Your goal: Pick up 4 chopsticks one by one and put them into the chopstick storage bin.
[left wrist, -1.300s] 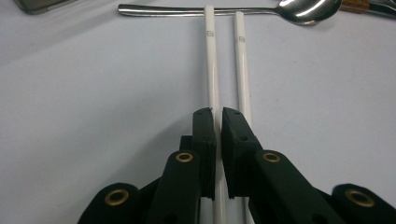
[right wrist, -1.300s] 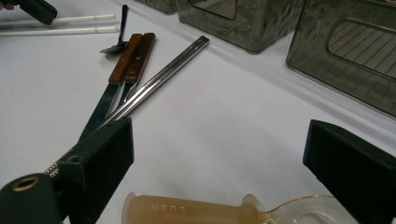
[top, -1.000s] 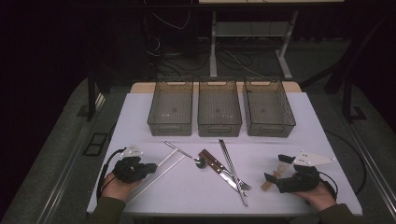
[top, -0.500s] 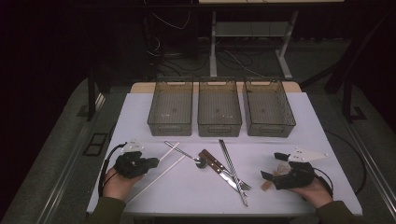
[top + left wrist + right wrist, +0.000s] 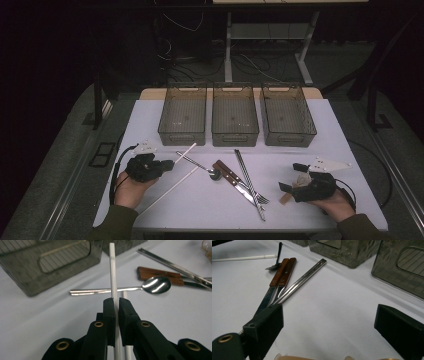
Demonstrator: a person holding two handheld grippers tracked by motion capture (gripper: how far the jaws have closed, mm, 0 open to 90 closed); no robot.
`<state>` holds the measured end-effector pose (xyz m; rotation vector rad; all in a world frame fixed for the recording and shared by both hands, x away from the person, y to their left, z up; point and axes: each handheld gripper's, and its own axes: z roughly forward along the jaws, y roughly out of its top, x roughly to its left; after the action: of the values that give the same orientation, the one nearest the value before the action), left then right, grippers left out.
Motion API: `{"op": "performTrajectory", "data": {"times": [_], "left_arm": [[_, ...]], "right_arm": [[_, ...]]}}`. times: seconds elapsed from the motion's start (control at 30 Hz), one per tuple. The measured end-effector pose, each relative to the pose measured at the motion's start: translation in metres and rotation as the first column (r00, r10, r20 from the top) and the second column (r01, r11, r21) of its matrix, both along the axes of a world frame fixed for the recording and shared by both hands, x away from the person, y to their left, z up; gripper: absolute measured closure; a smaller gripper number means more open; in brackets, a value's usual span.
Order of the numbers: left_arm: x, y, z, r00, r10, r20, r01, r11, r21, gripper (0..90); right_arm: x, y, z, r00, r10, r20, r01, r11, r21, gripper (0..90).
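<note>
Now the left gripper (image 5: 167, 164) has one white chopstick (image 5: 184, 151) pinched and lifted off the table (image 5: 310, 130): a second ago both white sticks lay side by side on the cloth next to that hand, and half a second ago the hand had moved in over them. The held stick has swung, its far tip pointing up toward the left bin (image 5: 183, 115), while the second white chopstick (image 5: 170, 190) stays flat on the cloth, running from near the spoon (image 5: 202, 167) down to the front left edge. In the left gripper view the jaws are closed on the white chopstick (image 5: 113, 277), clamped near its middle; the stick runs on past the pads (image 5: 109, 312) and crosses above the spoon's handle (image 5: 100, 291), with the second stick (image 5: 124, 295) just beside and lower, lying on the table. Right gripper (image 5: 290, 180) sits at the front right, barely changed from before, its jaws spread wide with nothing between them; the right gripper view has both fingers (image 5: 265, 325) far apart over bare cloth. The wooden-handled knife (image 5: 230, 177), the fork (image 5: 252, 187) and the metal chopsticks (image 5: 245, 170) lie mid-table, unmoved, well apart from the left gripper and near the right one. Three grey bins sit in a row at the back, middle bin (image 5: 235, 115) and right bin (image 5: 288, 115) as before.
</note>
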<state>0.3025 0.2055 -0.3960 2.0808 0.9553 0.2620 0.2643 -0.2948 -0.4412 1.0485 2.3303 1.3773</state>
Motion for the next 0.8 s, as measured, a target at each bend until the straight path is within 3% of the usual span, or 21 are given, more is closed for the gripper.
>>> {"op": "performTrajectory", "data": {"times": [0.5,0.8], "left_arm": [[0.027,-0.005,0.021,0.9984,0.024,0.052,-0.021,0.9985,-0.051,84.4],[0.048,-0.011,0.033,0.9970,0.040,0.066,-0.036,0.9976,-0.059,84.4]], "right_arm": [[0.000,-0.001,0.000,1.0000,-0.009,-0.001,0.009,1.0000,-0.003,8.7],[-0.001,-0.001,0.000,0.9999,-0.010,-0.007,0.010,0.9999,0.002,8.8]]}}
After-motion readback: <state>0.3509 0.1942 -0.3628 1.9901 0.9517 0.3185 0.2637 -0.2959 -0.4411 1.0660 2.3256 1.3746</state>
